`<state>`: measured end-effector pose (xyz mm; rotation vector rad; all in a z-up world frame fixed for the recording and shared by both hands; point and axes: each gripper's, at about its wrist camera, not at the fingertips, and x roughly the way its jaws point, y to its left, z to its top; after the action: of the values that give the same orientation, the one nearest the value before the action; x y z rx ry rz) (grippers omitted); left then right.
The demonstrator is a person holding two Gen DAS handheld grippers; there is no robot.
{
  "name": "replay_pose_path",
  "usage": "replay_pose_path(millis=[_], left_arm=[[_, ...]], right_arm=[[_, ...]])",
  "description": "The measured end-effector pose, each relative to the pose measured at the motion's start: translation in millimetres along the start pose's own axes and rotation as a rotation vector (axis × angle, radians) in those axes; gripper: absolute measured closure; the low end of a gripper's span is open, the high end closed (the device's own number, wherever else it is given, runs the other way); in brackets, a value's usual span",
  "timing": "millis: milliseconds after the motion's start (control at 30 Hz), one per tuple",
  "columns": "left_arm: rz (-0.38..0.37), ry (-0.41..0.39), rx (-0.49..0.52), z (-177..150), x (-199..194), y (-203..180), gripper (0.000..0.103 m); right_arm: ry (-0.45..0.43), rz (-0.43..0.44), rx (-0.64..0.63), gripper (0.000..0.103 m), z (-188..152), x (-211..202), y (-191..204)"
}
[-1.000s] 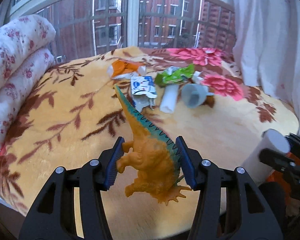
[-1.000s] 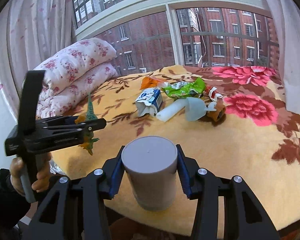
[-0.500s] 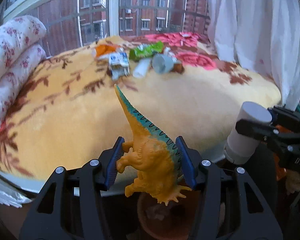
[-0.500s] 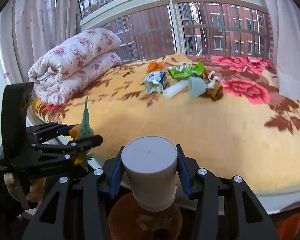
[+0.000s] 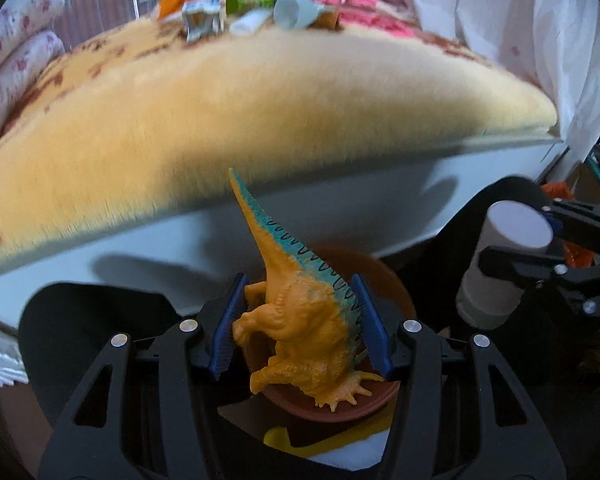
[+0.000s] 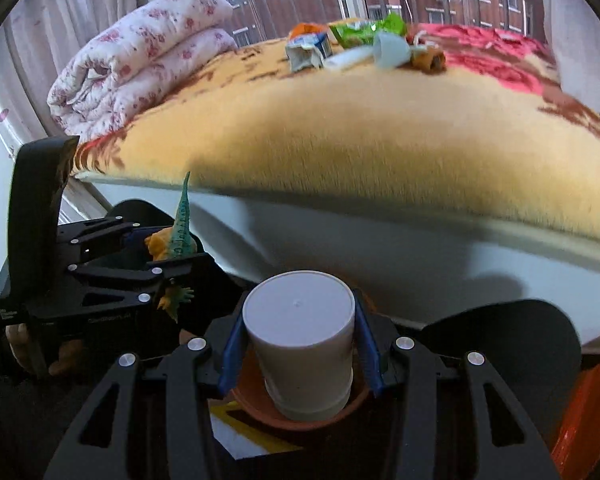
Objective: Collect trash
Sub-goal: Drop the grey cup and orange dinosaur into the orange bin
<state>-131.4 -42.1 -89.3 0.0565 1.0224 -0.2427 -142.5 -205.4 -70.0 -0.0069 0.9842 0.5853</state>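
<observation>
1. The bed (image 5: 260,112) under its yellow floral blanket fills the room before a window onto brick buildings.
2. My left tool (image 5: 300,328) grips an orange toy dinosaur (image 5: 300,320) above a brown bowl (image 5: 380,276) on the floor beside the bed.
3. My right tool (image 6: 298,344) clamps a white cup (image 6: 300,340) over the same bowl.
4. Wrappers (image 6: 364,28) lie far across the blanket; a rolled quilt (image 6: 140,60) sits on its left edge.

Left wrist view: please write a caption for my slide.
Left claw holds an orange toy dinosaur above a brown bin beside the bed.
</observation>
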Motion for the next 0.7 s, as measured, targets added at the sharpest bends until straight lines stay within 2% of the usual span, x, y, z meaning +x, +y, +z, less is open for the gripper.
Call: replay_pose_path(millis=[67,133,167,200,467,600,700], left_arm=[[-0.012,0.030,0.001,-3,7,2,0.051],[-0.029,0.069,-0.002,-6,15,4,0.045],[-0.032,0.089,-0.009,-8,19,6,0.030],[-0.025,0.095,-0.018,-8,21,8,0.023],[-0.006,0.096,-0.050,-10,21,24,0.022],[0.008,0.055,-0.034,-3,13,24,0.022],[0.009,0.007,-0.011,10,2,20,0.022]], right_arm=[[0.015,0.005,0.004,0.055,-3,4,-2],[0.041,0.012,0.006,0.052,-4,11,-2],[0.051,0.008,0.011,0.037,-5,15,-4],[0.053,-0.001,0.019,0.031,-5,17,-6],[0.018,-0.036,0.050,0.032,2,7,-28],[-0.018,-0.040,0.051,0.035,18,-6,-34],[-0.071,-0.034,0.038,0.035,41,-17,-38]])
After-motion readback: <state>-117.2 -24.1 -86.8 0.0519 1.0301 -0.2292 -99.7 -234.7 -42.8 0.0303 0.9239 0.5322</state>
